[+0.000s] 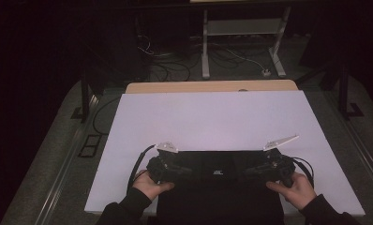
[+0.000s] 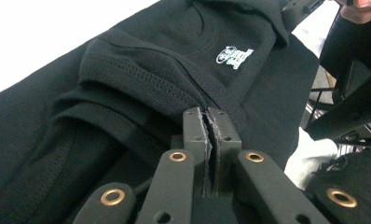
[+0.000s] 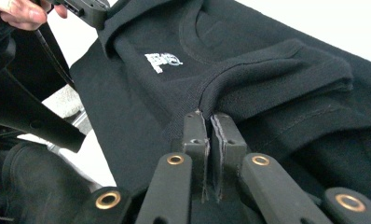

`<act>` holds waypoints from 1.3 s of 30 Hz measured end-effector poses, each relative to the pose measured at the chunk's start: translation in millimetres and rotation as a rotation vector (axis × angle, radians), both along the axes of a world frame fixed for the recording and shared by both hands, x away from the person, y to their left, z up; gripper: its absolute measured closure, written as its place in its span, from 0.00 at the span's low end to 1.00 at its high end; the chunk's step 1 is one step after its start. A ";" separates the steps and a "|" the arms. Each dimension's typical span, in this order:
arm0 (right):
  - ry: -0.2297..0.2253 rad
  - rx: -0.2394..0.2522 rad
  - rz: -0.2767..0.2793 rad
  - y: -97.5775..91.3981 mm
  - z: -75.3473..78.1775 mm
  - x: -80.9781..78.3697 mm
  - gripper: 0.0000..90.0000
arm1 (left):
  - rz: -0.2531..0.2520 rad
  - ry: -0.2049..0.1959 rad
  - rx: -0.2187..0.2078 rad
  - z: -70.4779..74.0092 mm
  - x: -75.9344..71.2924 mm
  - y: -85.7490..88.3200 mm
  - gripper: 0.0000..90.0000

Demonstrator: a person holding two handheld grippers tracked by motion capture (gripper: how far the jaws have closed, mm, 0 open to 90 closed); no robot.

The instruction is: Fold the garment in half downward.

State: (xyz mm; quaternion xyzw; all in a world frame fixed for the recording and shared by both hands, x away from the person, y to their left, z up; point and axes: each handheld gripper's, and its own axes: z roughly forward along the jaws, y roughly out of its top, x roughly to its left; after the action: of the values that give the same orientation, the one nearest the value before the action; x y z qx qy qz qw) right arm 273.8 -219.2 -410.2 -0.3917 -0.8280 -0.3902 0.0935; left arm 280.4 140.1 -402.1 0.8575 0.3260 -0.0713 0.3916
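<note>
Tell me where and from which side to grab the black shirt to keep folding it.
Grip the black shirt at its two folded side edges, each tool coming in from its own outer side. The layers stack into firm ridges there. The left tool and right tool are shut at those edges.

Left gripper point(image 1: 187, 169) jaws closed, right gripper point(image 1: 250, 170) likewise, pointing inward, hands low

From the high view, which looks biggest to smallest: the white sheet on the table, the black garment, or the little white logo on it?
1. White sheet, by far the largest.
2. Black garment, part of it cut off at the bottom edge.
3. White logo, a tiny mark.
</note>
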 end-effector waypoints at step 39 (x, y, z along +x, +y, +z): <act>0.074 -0.074 0.093 8.0 -14.8 -35.5 0.92 | -0.076 0.063 0.090 -20.1 -32.6 -4.8 0.94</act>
State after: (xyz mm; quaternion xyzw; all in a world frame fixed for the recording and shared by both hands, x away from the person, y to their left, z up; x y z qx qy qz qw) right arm 238.3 -211.3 -425.0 -0.3701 -0.8552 -0.3398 0.1275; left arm 247.8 135.2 -422.2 0.8833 0.3084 -0.0983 0.3393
